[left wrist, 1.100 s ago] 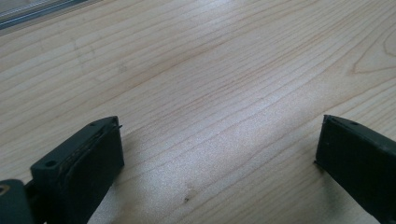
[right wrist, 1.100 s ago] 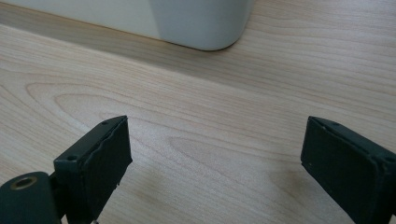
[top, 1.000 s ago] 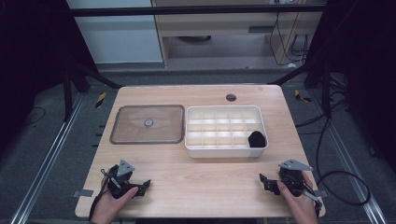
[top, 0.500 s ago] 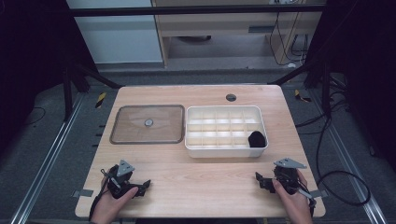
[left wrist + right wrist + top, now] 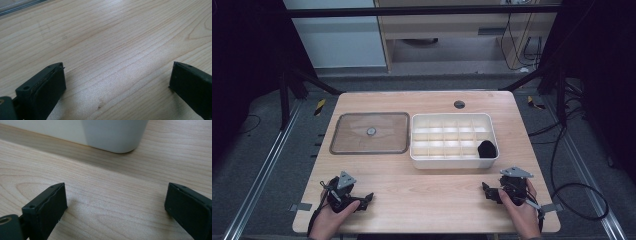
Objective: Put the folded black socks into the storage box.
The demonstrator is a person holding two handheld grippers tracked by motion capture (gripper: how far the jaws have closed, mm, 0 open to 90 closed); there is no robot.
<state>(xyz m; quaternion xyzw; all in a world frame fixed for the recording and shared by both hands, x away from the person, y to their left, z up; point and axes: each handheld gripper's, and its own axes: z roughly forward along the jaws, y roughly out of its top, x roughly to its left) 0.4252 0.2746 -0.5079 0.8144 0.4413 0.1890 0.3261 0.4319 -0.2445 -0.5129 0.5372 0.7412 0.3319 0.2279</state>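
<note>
While held low at the near edge of the table [image 5: 422, 205], gripping nothing at all. Left gripper [image 5: 366, 198] in one hand, jaws spread wide, bare wood between them in the left gripper view [image 5: 117, 82]. Right gripper [image 5: 487, 191] in the other hand, jaws also wide apart, nothing between them but wood [image 5: 115, 202].

A little farther on, just past the right gripper, a white box [image 5: 454, 163] with many small compartments. Close, but not touching: a strip of table between the jaws and the box's rounded corner [image 5: 112, 135]. Inside, in the near right corner compartment, one small black thing [image 5: 486, 149]. Too dark and small to tell what. No sign of anything in the other compartments.

To the left of the box, just beside it, a clear lid [image 5: 357, 142] lying flat on the table, well ahead of the left gripper.

Farther back, a small round hole [image 5: 459, 104] in the tabletop.

Probably very little done so far: lid off, box open, nothing picked up. Left to do, by the look of it: reaching forward to the box or the lid and taking hold. Hard to say which one first.
</note>
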